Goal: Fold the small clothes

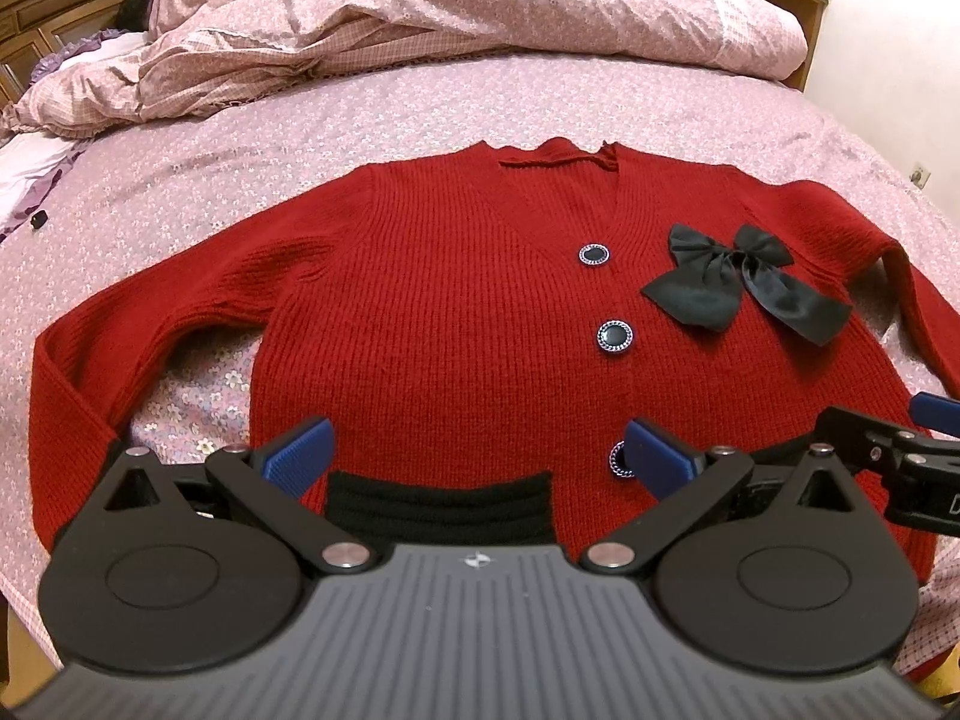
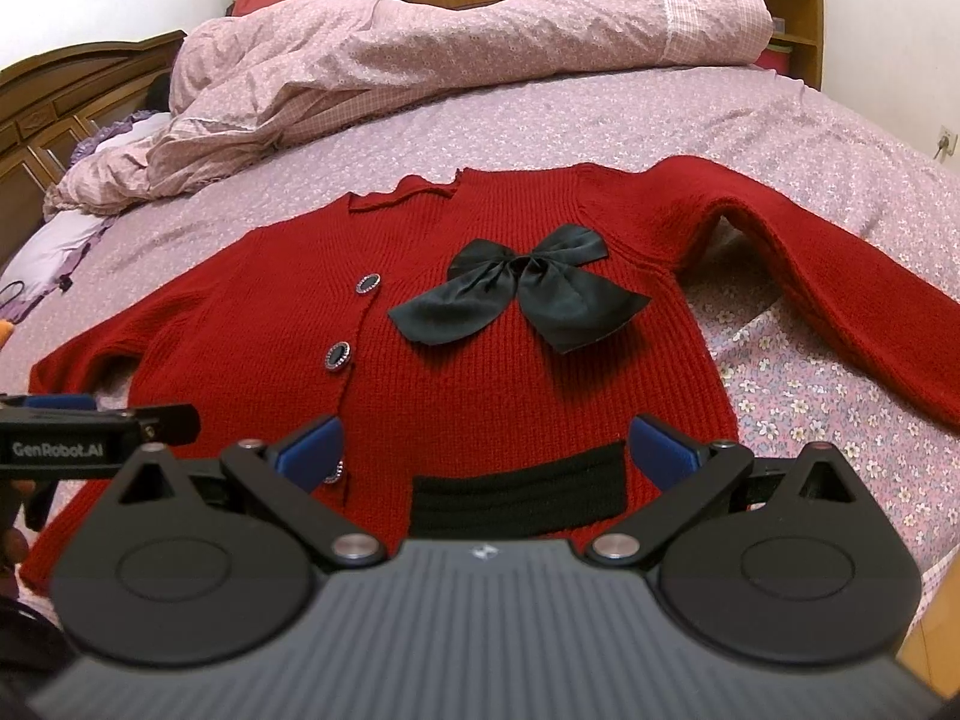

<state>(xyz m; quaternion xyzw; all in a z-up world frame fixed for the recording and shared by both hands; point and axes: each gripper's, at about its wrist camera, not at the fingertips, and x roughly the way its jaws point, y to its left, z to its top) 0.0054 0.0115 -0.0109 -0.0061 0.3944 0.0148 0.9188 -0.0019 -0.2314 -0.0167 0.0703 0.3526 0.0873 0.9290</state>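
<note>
A red knit cardigan (image 1: 456,300) (image 2: 492,372) lies flat and face up on the bed, both sleeves spread out. It has dark round buttons (image 1: 614,336) down the front, a black bow (image 1: 738,276) (image 2: 522,288) on the chest and black pocket bands (image 1: 438,504) (image 2: 522,495) near the hem. My left gripper (image 1: 480,456) hovers open over the hem at the left pocket band. Over the right pocket band my right gripper (image 2: 483,450) also stands open. Neither holds cloth. Each gripper shows at the edge of the other's view.
The bed sheet (image 1: 300,138) is pink with small flowers. A crumpled pink duvet (image 1: 420,18) (image 2: 420,54) is heaped at the far side. A wooden headboard (image 2: 54,96) stands at the left, wooden shelves (image 2: 792,6) at the back right.
</note>
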